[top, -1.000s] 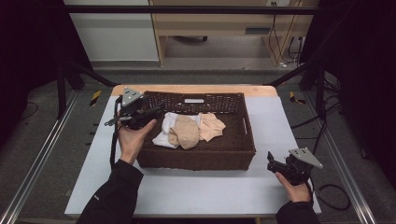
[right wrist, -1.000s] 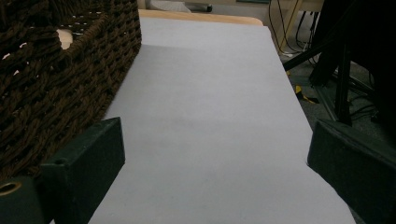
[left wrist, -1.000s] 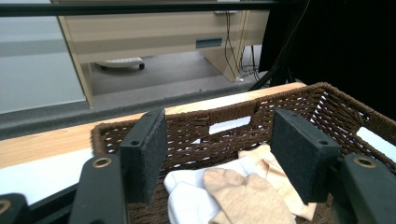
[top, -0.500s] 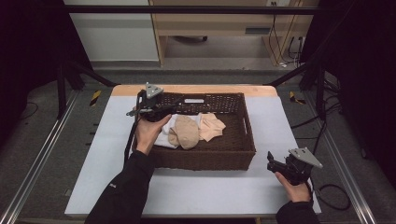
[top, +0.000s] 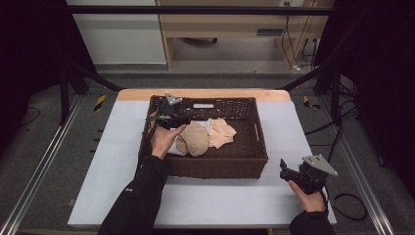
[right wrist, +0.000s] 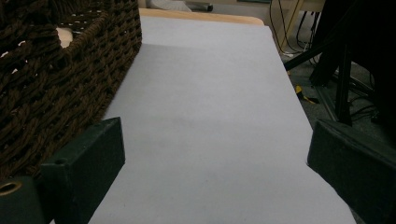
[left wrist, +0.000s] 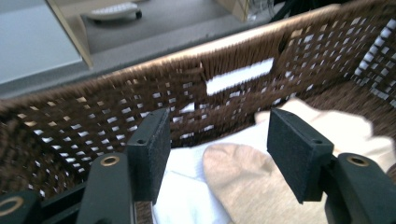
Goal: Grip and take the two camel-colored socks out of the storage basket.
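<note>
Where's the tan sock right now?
High view: the tan sock lies mid-basket, beside the white sock, just ahead of the left gripper.

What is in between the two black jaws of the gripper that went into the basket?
In the left gripper view, the left gripper has tan cloth and white cloth lying just beyond its open jaws, untouched, inside the wicker basket.

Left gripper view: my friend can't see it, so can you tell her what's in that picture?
Two black jaws of the left gripper stand open inside a dark brown woven basket, above a tan sock lying on a white sock. Nothing is gripped yet. A white label shows on the basket's far wall.
</note>
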The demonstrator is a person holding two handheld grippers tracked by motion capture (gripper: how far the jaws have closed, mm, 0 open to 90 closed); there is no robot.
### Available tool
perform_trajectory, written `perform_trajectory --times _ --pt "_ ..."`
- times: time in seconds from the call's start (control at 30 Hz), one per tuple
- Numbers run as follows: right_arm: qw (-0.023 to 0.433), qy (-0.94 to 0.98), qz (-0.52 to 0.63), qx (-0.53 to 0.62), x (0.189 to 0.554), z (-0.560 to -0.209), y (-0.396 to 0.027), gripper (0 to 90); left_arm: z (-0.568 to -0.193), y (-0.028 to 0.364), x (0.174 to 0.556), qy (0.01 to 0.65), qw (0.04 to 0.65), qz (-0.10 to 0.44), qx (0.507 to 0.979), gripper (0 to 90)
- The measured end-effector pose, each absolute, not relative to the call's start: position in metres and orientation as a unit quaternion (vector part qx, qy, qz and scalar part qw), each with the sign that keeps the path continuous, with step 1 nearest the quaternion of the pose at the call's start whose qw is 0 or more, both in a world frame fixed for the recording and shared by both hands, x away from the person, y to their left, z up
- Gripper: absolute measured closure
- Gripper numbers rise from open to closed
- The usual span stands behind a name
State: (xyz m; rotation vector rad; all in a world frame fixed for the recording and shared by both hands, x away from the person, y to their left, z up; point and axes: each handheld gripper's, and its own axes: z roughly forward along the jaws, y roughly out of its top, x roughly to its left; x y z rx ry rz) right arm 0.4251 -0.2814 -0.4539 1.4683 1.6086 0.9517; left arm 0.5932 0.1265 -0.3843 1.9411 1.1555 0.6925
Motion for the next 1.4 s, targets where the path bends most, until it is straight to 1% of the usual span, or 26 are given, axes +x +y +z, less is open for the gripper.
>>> perform_trajectory --times 0.2,0.43,0.6,0.77,0.93,1.07,1.13,1.2,1.4 --pt "0.372 0.628 0.371 0.574 0.425 -0.454 -0.281 4.5 -0.393 0.128 0.601 0.464 0.375 0.234 0.768 39.6" --pt "0.374 0.629 0.370 0.572 0.425 -0.454 -0.281 4.5 -0.401 0.127 0.606 0.461 0.357 0.225 0.781 41.2" --pt "0.374 0.632 0.368 0.570 0.426 -0.455 -0.280 4.6 -0.410 0.124 0.610 0.457 0.345 0.198 0.795 41.3" --pt "0.375 0.631 0.369 0.571 0.426 -0.455 -0.281 4.5 -0.414 0.121 0.610 0.445 0.331 0.186 0.811 41.4" --pt "0.375 0.630 0.369 0.571 0.426 -0.455 -0.280 4.5 -0.421 0.117 0.612 0.442 0.315 0.172 0.822 37.9" --pt "0.374 0.631 0.369 0.571 0.426 -0.455 -0.281 4.5 -0.423 0.117 0.612 0.440 0.311 0.164 0.826 38.3" --pt "0.375 0.631 0.369 0.570 0.426 -0.455 -0.281 4.5 -0.424 0.116 0.613 0.441 0.309 0.160 0.827 40.4" --pt "0.376 0.631 0.368 0.570 0.426 -0.455 -0.281 4.5 -0.424 0.116 0.613 0.443 0.304 0.151 0.830 44.5" --pt "0.375 0.630 0.369 0.571 0.425 -0.454 -0.280 4.6 -0.424 0.113 0.613 0.447 0.272 0.127 0.842 61.7"
